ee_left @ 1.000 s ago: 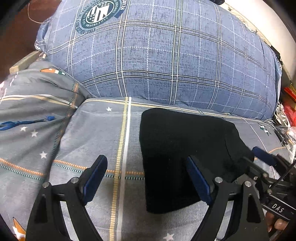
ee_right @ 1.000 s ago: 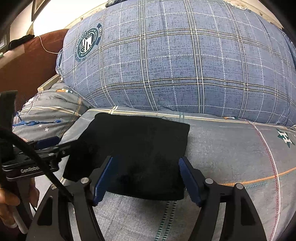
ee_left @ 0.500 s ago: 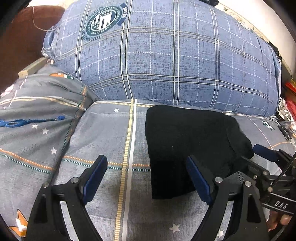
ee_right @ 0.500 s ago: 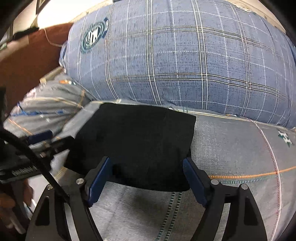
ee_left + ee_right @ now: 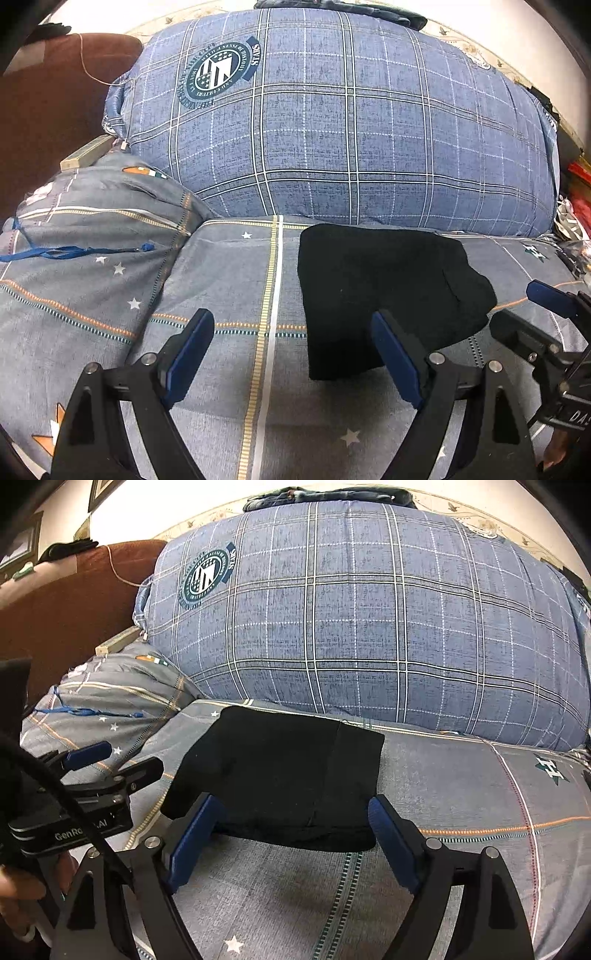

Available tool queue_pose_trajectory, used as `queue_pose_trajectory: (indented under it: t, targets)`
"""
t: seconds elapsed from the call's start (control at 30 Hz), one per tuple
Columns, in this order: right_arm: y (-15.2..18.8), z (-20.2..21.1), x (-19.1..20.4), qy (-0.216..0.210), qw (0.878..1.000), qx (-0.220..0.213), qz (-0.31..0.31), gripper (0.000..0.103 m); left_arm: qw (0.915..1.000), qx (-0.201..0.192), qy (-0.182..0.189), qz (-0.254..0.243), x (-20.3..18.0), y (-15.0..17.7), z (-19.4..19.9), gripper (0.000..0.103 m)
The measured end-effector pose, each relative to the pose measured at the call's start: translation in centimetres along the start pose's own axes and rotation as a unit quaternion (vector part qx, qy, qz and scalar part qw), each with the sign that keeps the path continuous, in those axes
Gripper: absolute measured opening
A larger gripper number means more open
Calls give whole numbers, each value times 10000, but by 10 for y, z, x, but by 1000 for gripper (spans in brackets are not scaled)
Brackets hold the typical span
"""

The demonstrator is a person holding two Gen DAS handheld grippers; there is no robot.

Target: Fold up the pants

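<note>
On the bed, right in front of that big blue plaid pillow (image 5: pixel 343 147), the black pants (image 5: pixel 380 288) are lying folded into a compact, roughly square bundle. They sit flat on the grey star-print bedsheet (image 5: pixel 229 280), with the far edge just beside the bottom of the pillow. Off to the left side there's a second pillow (image 5: pixel 92 236) in the same grey fabric, with a blue cord lying across it.

Left hand-held gripper (image 5: pixel 291 354) has its jaws spread wide and nothing between them. It's low over the sheet, and its right finger overlaps the near left part of the pants in its own view, but whether it's actually touching the cloth, can't tell.

Right hand-held gripper (image 5: pixel 288 838) is also wide open and holding nothing. From its camera the pants (image 5: pixel 284 771) sit just past the 2 blue fingertips, near edge roughly level with them, and the bundle is about as wide as the gap. You can see a fold line running down the right part of the bundle there.

Both tools are side by side at the near edge of the pants.
</note>
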State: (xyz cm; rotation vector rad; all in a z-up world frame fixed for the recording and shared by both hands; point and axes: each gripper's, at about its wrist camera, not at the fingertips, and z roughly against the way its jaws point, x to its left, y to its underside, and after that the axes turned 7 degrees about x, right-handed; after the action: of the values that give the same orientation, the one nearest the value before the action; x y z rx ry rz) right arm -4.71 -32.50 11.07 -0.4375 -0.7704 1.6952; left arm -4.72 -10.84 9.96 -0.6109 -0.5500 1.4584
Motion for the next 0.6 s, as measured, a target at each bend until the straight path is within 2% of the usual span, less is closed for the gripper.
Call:
queue_pose_trajectory:
  t: [0.13,0.6]
  targets:
    - [3,8,-2,-45,9999,-61,-145,92,10000,42,18,9,0,4,4,86]
    - [13,20,1,43,9999,-107,-114,94,10000,-57,13,57,-4,11,25,86]
